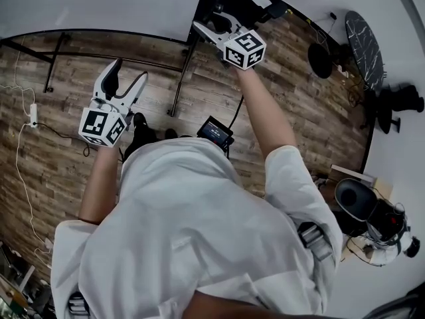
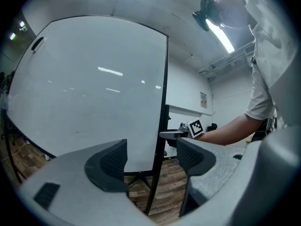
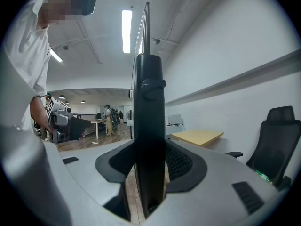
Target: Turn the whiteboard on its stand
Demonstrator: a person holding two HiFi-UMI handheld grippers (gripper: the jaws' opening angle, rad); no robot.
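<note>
The whiteboard (image 1: 99,5) stands on its black stand in front of me, its big white face (image 2: 89,88) filling the left gripper view. My right gripper (image 1: 214,24) reaches out to the board's right edge, and its jaws are shut on the black side post (image 3: 149,126) there, pads pressed against both sides (image 3: 149,163). A round knob (image 3: 154,84) sits on that post just above the jaws. My left gripper (image 1: 131,73) hangs open and empty a little in front of the board's face (image 2: 150,157), touching nothing. From the left gripper view I see the right gripper (image 2: 175,134) at the post.
The stand's black legs (image 1: 179,78) spread over the wooden floor. White cables (image 1: 26,131) lie at the left, and a small black device (image 1: 215,131) near my feet. A black office chair (image 3: 277,135) and a desk (image 3: 197,136) stand behind the board, with a round dark table (image 1: 364,45) at the right.
</note>
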